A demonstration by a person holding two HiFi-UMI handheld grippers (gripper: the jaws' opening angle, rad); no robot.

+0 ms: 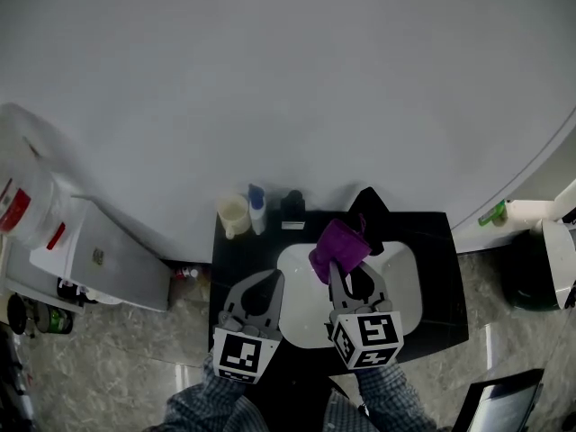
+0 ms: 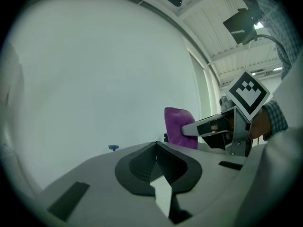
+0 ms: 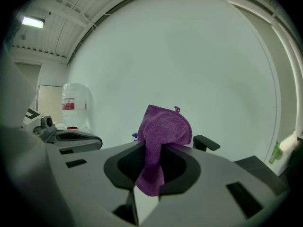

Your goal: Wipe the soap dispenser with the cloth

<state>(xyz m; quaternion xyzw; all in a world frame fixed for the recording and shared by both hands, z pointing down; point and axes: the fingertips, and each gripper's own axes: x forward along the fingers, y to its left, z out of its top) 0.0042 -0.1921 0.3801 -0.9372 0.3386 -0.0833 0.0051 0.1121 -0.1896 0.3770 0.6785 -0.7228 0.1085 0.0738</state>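
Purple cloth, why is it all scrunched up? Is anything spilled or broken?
Nothing looks spilled or broken. The purple fluffy cloth is scrunched only because the right hand-held gripper pinches it, above the white sink. The cream cup and blue-and-white bottle stand upright on the black counter.

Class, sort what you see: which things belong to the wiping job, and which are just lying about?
Job in hand: purple cloth; soap dispenser.
Lying about: cream cup; water jug.
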